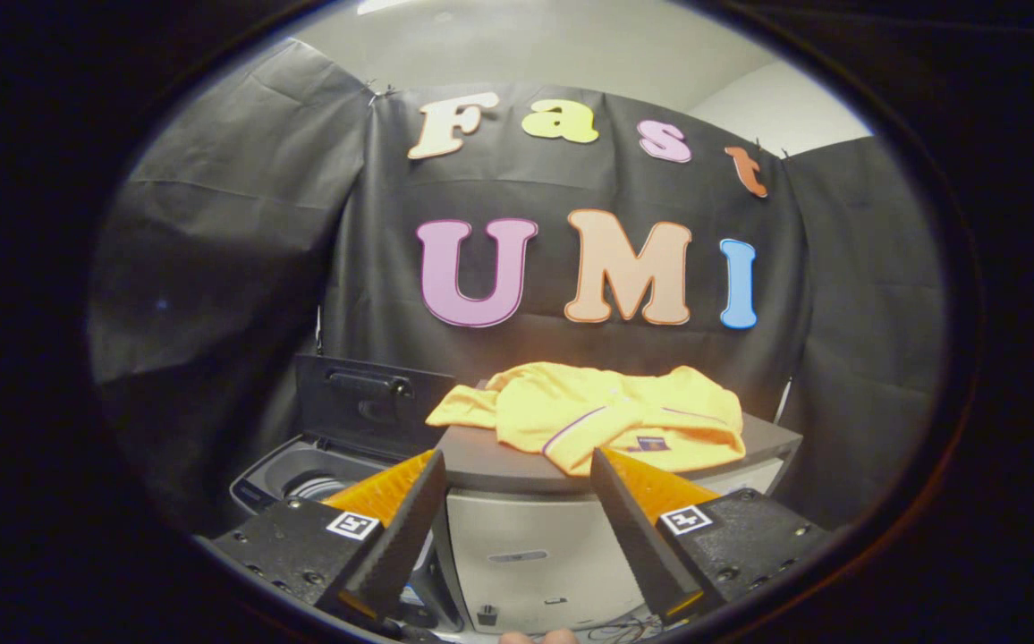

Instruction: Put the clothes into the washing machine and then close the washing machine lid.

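A yellow garment [606,414] with a thin dark stripe lies crumpled on top of a grey cabinet [526,537], just beyond my fingertips. My gripper [517,465] is open, its two fingers spread wide with nothing between them, a little short of the cabinet's front edge. To the left of the cabinet and lower stands the washing machine [302,474], its dark lid [369,402] raised upright at the back and its drum opening visible past my left finger.
Black cloth walls close in the booth behind and on both sides. The cabinet's pale front face sits between my fingers. A fingertip of the person's hand [539,637] shows below the gripper.
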The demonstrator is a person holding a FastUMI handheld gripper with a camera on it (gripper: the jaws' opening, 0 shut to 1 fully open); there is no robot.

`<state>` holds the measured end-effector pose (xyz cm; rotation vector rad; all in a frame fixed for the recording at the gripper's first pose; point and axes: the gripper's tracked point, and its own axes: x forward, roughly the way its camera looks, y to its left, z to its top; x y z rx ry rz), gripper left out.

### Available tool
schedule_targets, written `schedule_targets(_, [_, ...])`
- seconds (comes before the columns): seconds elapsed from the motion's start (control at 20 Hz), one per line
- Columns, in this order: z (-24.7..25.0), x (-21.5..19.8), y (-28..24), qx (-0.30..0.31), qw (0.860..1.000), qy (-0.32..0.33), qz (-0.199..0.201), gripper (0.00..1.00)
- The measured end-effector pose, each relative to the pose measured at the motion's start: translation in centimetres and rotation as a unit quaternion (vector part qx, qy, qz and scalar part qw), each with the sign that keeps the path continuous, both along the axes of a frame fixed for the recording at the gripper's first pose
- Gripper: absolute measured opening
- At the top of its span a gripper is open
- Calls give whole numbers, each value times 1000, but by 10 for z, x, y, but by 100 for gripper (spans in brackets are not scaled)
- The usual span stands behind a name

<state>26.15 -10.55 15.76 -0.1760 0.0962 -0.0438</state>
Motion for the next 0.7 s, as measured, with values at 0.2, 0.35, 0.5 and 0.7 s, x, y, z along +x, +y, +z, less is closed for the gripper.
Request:
schedule_targets(0.2, [7,26,-18,28,999,14,-9,98])
schedule_targets(0.35, [11,49,-39,32,999,31,-20,98])
schedule_targets(0.5, [19,71,-67,15,998,34,-42,98])
schedule_targets(0.7, [13,94,-86,22,997,59,-53,98])
